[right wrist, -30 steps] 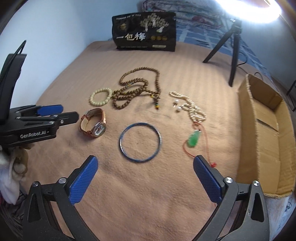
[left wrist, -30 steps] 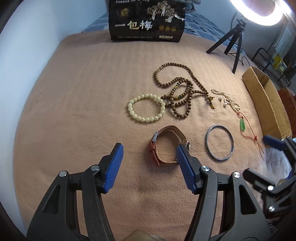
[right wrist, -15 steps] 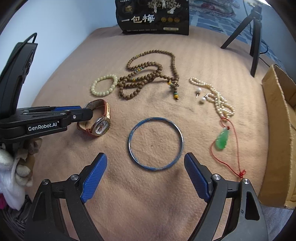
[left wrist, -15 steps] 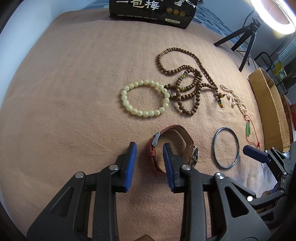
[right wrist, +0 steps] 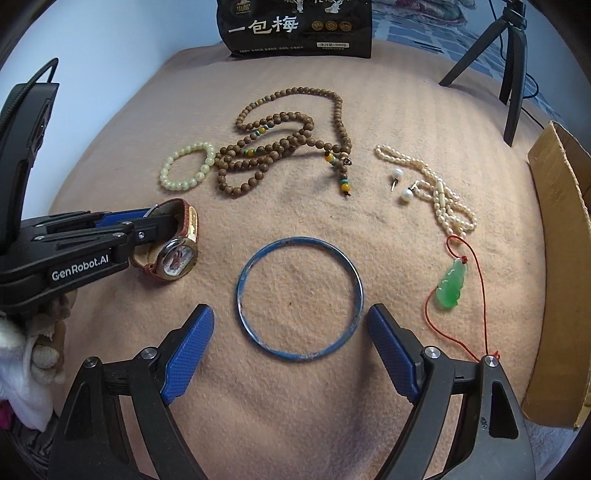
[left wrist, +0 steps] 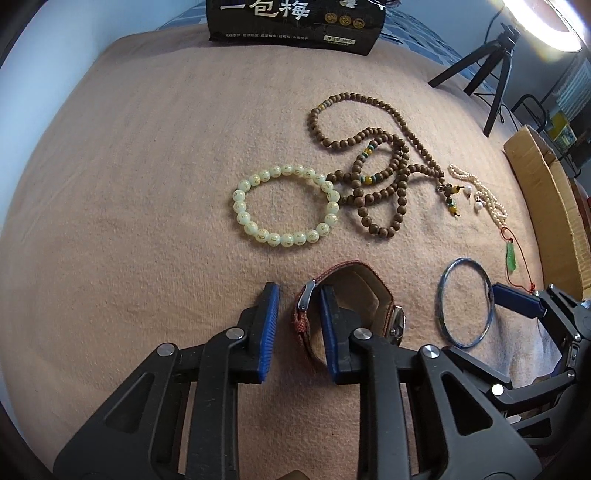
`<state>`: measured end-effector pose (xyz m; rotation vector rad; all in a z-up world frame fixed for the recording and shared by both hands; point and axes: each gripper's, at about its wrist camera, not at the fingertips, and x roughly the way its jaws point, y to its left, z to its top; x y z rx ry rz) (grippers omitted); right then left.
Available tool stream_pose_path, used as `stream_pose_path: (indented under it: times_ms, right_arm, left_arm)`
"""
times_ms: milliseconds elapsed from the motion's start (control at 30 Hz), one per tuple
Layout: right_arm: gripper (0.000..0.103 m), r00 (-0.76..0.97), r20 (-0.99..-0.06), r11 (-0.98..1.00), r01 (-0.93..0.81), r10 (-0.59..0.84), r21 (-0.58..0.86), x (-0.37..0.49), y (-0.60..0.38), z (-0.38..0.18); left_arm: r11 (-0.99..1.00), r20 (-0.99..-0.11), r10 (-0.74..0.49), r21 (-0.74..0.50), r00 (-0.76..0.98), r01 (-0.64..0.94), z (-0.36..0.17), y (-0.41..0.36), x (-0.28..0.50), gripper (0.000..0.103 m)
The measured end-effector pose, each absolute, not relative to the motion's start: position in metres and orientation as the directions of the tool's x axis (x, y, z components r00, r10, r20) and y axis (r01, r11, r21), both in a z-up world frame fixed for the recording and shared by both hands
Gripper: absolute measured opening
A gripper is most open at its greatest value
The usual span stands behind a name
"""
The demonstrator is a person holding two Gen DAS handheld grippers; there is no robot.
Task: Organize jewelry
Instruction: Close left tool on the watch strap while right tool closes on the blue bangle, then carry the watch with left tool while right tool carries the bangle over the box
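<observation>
Looks down on a peach blanket (left wrist: 147, 184) that fills both views. Finds an open cardboard box (right wrist: 561, 258) along its right edge, a black bag (right wrist: 295, 29) with printed characters standing at the far edge, and a black tripod (right wrist: 513, 74) behind the far right corner.

Brings the left gripper (left wrist: 298, 295) down over the watch (right wrist: 177, 258), which lies on its side left of centre. Has just been closing these jaws, now narrow but with a sliver of blanket showing between the outer pad and the strap: one finger outside the band, the other inside the loop, the strap between them and not clearly pinched.

Holds the right gripper (right wrist: 291, 314) low with jaws wide apart, having just narrowed them a little. Straddles the near half of the blue bangle (right wrist: 300, 240), which lies flat on the blanket and touches neither pad.

Farther back, left to right: a pale bead bracelet (left wrist: 238, 205), touching a tangled wooden bead necklace (right wrist: 341, 122), then a pearl strand (right wrist: 443, 199). Beside the pearls, two pearl earrings (right wrist: 397, 173); just below them, a green pendant (right wrist: 451, 284) on red cord.
</observation>
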<state>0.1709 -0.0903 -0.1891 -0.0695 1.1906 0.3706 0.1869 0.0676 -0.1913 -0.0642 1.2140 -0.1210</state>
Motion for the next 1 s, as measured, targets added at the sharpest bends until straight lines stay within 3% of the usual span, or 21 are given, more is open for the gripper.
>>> stream_pose_path:
  times_ms: [67, 133, 167, 567, 1000]
  right_arm:
    - [0.083, 0.321, -0.917, 0.937, -0.324, 0.236, 0.128, 0.17, -0.088, -0.189]
    - [0.072, 0.33, -0.92, 0.94, -0.326, 0.213, 0.1, 0.171, -0.085, -0.189]
    - [0.071, 0.333, -0.92, 0.94, -0.328, 0.206, 0.092, 0.171, -0.082, -0.189]
    - [0.07, 0.36, -0.908, 0.939, -0.334, 0.214, 0.089, 0.163, -0.084, -0.182]
    - [0.07, 0.433, -0.869, 0.934, -0.348, 0.238, 0.082, 0.141, -0.106, -0.132]
  left_arm:
    - [0.992, -0.93, -0.127, -0.11, 0.345, 0.068, -0.191, 0.066, 0.187, 0.017]
    - [0.99, -0.93, -0.138, -0.121, 0.341, 0.071, -0.191, 0.064, 0.187, 0.013]
    - [0.99, -0.93, -0.142, -0.125, 0.34, 0.071, -0.191, 0.063, 0.187, 0.013]
    - [0.987, -0.924, -0.159, -0.137, 0.348, 0.086, -0.183, 0.065, 0.176, 0.009]
    - [0.978, -0.892, -0.203, -0.168, 0.403, 0.121, -0.14, 0.061, 0.149, 0.009]
